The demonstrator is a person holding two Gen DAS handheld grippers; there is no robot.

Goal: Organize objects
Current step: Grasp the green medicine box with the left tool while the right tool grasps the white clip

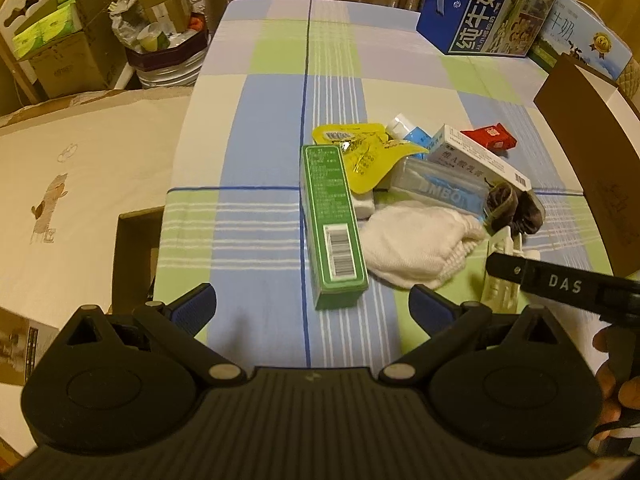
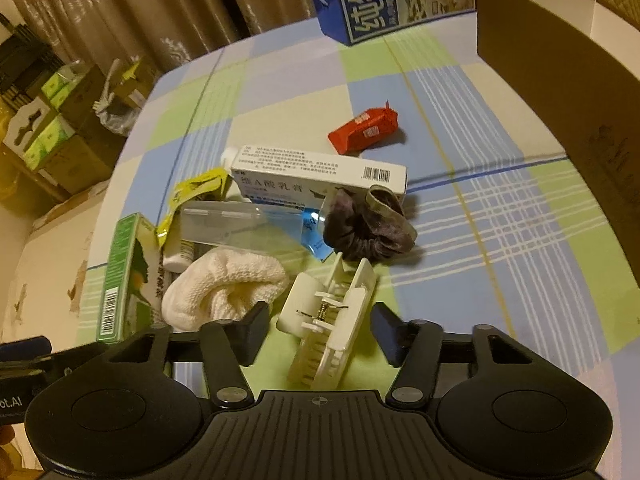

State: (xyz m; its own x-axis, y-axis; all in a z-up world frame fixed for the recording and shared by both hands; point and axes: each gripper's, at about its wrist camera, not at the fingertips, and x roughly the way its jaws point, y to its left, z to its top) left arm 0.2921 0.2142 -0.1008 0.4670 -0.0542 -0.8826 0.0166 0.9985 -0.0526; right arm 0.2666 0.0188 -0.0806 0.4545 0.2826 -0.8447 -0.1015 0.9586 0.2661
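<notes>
Both fingers of my right gripper (image 2: pixel 319 332) are straddling, spread apart, the cream plastic hair claw clip (image 2: pixel 328 320) beside the white knitted cloth (image 2: pixel 224 288), needing centring before closing.

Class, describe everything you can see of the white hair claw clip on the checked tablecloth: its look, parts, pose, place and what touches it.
The white hair claw clip looks like glossy cream plastic, with two broad plates, comb-like teeth and a metal coil spring at its hinge. It lies on its side on the checked tablecloth, on a green square, teeth pointing away from the camera. It sits between the open fingers of the right gripper, which do not appear to touch it. The white knitted cloth lies just to its left and the dark scrunchie just beyond it.
</notes>
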